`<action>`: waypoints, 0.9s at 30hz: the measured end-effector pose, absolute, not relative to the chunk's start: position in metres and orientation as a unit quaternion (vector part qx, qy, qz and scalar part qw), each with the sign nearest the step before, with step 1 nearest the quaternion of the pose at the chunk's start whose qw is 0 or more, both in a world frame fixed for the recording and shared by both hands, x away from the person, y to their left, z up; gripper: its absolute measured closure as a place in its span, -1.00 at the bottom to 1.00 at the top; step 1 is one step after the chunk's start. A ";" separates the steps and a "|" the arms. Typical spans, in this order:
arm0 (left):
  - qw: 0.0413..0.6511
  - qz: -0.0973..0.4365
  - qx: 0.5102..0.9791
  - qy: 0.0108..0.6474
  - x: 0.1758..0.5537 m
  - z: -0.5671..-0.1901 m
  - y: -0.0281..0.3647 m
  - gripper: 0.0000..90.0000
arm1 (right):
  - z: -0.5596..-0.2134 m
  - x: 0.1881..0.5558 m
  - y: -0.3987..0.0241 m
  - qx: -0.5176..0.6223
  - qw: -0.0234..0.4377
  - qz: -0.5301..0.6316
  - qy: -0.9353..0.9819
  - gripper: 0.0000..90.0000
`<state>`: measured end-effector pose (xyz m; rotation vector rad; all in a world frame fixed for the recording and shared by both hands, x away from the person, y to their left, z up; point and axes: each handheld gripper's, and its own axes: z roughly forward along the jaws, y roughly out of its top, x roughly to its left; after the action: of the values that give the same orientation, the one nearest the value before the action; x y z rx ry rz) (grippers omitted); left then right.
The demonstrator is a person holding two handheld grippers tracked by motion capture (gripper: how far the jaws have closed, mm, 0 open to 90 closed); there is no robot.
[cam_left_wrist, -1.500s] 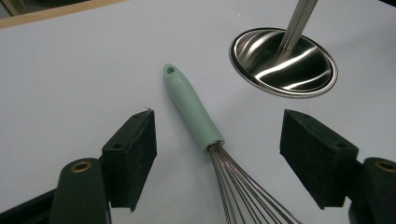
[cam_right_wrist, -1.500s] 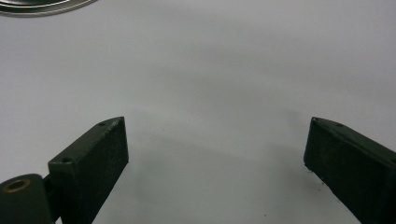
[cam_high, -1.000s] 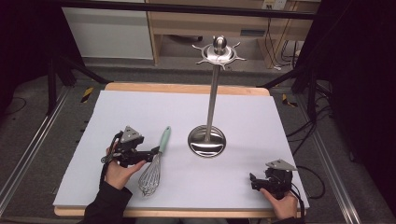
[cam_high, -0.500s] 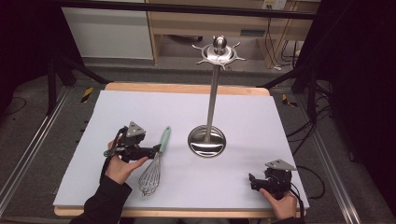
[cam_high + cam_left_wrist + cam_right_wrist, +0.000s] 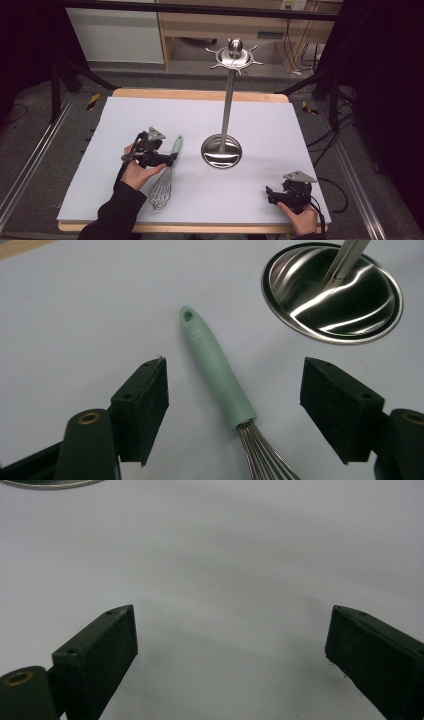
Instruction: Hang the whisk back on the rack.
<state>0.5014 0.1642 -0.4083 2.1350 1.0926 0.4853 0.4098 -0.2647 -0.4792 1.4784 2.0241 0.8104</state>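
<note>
One pale mat (image 5: pixel 150 120) covers the wooden table (image 5: pixel 200 94); dark room around.

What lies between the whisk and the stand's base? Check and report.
Nothing: in the left gripper view, only bare white table separates the whisk handle from the stand's base.

Your left gripper (image 5: pixel 170 160) is black, topped with a grey three-cornered plate, and its two jaws end in blocky black pads (image 5: pixel 142 407) with small screw holes; a brass-coloured ring sits in the arm behind each pad. Your right gripper (image 5: pixel 270 195) matches it: black body, grey plate, a black cable trailing off. You wear a black sleeve (image 5: pixel 112 215) on your left arm.
</note>
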 end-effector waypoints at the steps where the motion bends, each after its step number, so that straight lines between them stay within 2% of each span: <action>1: 0.339 0.185 0.821 0.420 0.503 -0.409 0.163 -0.40 | -0.479 0.410 -0.265 0.544 0.251 0.299 0.743 -0.84; 7: 0.318 0.182 0.832 0.417 0.510 -0.413 0.157 -0.37 | -0.479 0.410 -0.265 0.546 0.250 0.299 0.742 -0.84; 15: 0.295 0.174 0.833 0.434 0.516 -0.421 0.154 -0.19 | -0.480 0.411 -0.265 0.546 0.248 0.296 0.744 -0.84; 27: 0.279 0.149 0.830 0.459 0.522 -0.432 0.153 -0.06 | -0.480 0.411 -0.265 0.545 0.246 0.294 0.746 -0.84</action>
<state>0.5224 0.1531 -0.4323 2.2271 1.2307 0.3993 0.4110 -0.2648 -0.4799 1.4866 2.0341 0.8030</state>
